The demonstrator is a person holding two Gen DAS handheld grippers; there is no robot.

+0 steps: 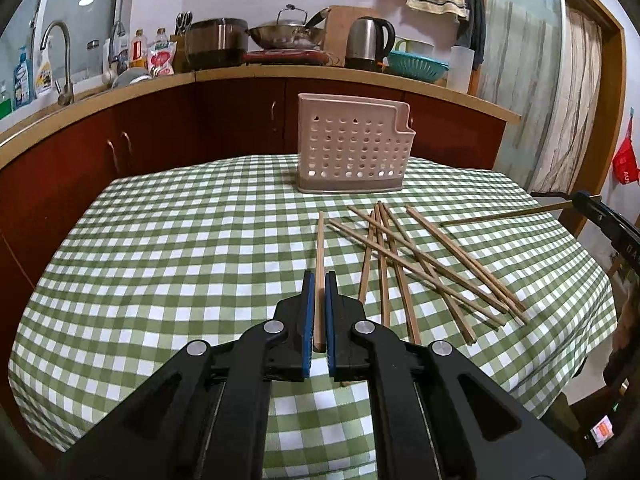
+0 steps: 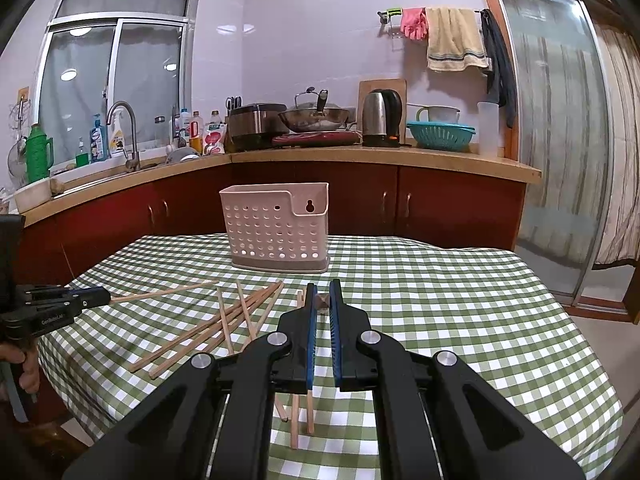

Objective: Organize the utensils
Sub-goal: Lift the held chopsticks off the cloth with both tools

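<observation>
My left gripper point(image 1: 319, 276) is shut on one wooden chopstick point(image 1: 319, 248) that points forward above the checked table. It shows at the left of the right wrist view point(image 2: 90, 298) with its chopstick point(image 2: 164, 292) sticking out. My right gripper point(image 2: 323, 292) is shut on the end of another chopstick point(image 2: 321, 301); in the left wrist view it sits at the right edge point(image 1: 588, 204), its chopstick point(image 1: 504, 217) pointing left. Several loose chopsticks point(image 1: 420, 268) lie crossed on the cloth between the grippers point(image 2: 224, 328). The pink perforated utensil holder point(image 1: 352, 150) stands upright at the far side point(image 2: 276, 228).
The table with a green checked cloth point(image 1: 180, 248) fills the foreground. Behind it runs a red cabinet with a wooden counter point(image 2: 360, 156) carrying a kettle point(image 2: 382, 118), wok, pots and a sink tap point(image 2: 124, 132). A glass sliding door point(image 2: 560, 140) is at right.
</observation>
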